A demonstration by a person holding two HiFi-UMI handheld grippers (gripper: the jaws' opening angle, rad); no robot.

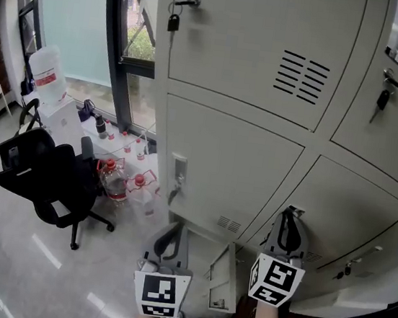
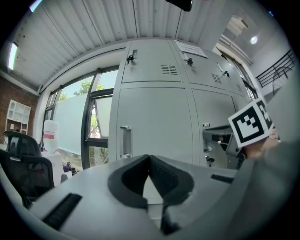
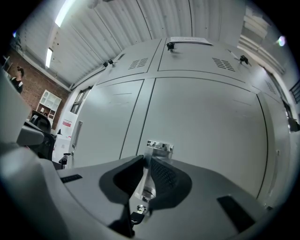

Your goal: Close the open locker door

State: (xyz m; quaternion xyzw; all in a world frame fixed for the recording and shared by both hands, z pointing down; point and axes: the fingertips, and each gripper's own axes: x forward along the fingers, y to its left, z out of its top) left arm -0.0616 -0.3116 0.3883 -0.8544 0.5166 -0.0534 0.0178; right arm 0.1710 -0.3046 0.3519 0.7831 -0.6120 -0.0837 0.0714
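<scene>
The grey bank of lockers (image 1: 269,69) fills the far side, and low in it, between the two hands, the open locker door (image 1: 221,280) stands swung out toward the near side. The right tongs (image 3: 146,161) are clamped on the chrome handle (image 3: 159,145) of a middle door (image 3: 206,122) lying about flush with its neighbours. The left tongs (image 2: 149,159), further left and apart from the lockers, are pressed together on nothing
</scene>
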